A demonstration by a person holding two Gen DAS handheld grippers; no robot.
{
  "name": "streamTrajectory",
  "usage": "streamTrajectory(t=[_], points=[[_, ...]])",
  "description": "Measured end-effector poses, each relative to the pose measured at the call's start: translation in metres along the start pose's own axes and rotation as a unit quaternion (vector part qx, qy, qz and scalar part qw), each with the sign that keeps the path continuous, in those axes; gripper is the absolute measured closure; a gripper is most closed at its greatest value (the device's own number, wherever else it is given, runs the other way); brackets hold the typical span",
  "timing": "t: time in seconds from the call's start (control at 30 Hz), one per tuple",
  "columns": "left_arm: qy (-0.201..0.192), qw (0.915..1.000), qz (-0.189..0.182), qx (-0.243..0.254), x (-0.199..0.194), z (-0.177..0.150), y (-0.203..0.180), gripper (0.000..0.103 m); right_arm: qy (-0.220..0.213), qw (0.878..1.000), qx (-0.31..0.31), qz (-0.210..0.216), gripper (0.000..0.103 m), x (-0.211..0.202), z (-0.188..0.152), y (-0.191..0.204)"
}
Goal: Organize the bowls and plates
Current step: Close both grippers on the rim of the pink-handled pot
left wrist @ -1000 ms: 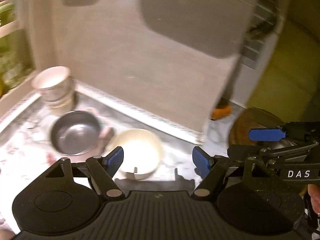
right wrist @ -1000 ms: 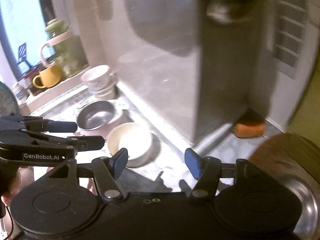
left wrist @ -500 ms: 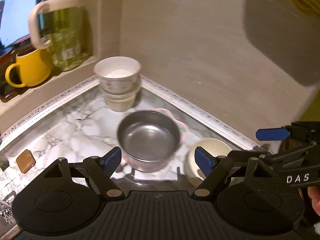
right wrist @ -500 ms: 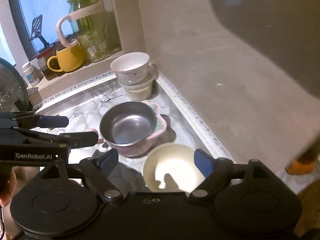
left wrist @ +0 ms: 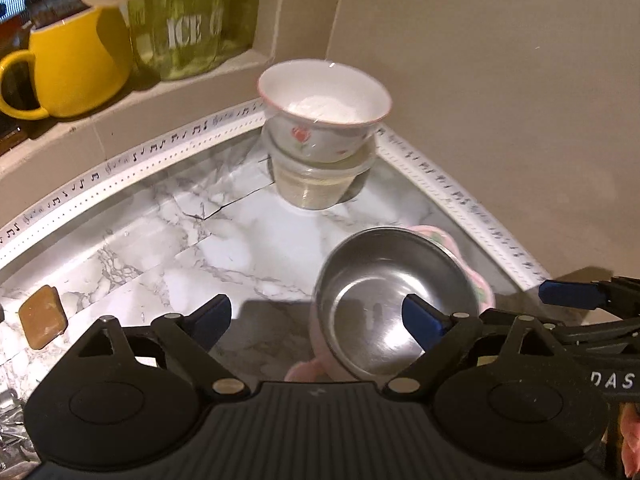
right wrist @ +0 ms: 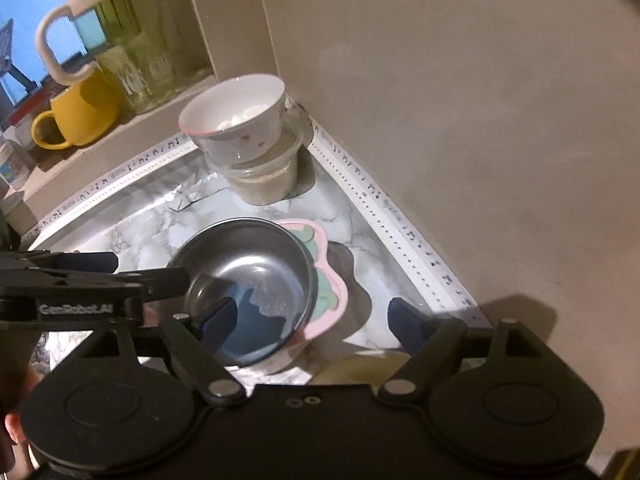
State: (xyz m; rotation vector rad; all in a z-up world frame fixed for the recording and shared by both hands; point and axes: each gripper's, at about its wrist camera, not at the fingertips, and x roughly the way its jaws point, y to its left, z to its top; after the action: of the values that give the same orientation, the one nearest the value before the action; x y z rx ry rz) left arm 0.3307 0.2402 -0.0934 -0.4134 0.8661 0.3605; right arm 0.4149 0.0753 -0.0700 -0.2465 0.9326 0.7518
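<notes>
The left gripper point(left wrist: 316, 320) has just been spreading wider and stands well apart with nothing pressed between its blue pads; its right pad overlaps the steel bowl point(left wrist: 390, 300) at lower right of the left wrist view, its left pad hangs over bare marble. The right gripper point(right wrist: 316, 322) also stands spread, empty; in the right wrist view its left pad point(right wrist: 220, 318) lies over the steel bowl's hollow and its right pad over the bench point(right wrist: 132, 240) near the corner. Whether either pad touches the bowl I cannot tell.

The steel bowl sits in a pink holder point(right wrist: 330, 280) with a wavy rim, in the middle of the right wrist view. Behind it, in the corner where the two beige walls meet, a white bowl with small red flowers point(left wrist: 324, 106) is stacked, slightly tilted, in a clear glass bowl point(left wrist: 316, 184). A white trim strip printed with music notes point(left wrist: 132, 160) edges the marble-patterned bench.

On the ledge at upper left stand a yellow mug point(left wrist: 68, 64) and a green glass pitcher point(left wrist: 188, 16) lettered "ICE". A small brown block point(left wrist: 42, 316) lies at the left edge of the bench.
</notes>
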Motion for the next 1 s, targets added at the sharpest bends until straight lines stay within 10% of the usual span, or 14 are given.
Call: streamTrajectory(t=[0.33,0.57,1.0], points=[[0.016,0.9998,0.007,0.009,0.036,0.003,0.002,0.011,0.038,0.999,0.013,0.001,0.042,0.037,0.004,-0.005],[0.022,0.9997,-0.008,0.007,0.041,0.002,0.004,0.042,0.051,0.998,0.029,0.006,0.065,0.046,0.002,-0.008],[0.023,0.9997,-0.009,0.004,0.036,-0.004,-0.008,0.084,0.039,0.998,0.045,-0.008,0.072,0.042,0.000,-0.005]])
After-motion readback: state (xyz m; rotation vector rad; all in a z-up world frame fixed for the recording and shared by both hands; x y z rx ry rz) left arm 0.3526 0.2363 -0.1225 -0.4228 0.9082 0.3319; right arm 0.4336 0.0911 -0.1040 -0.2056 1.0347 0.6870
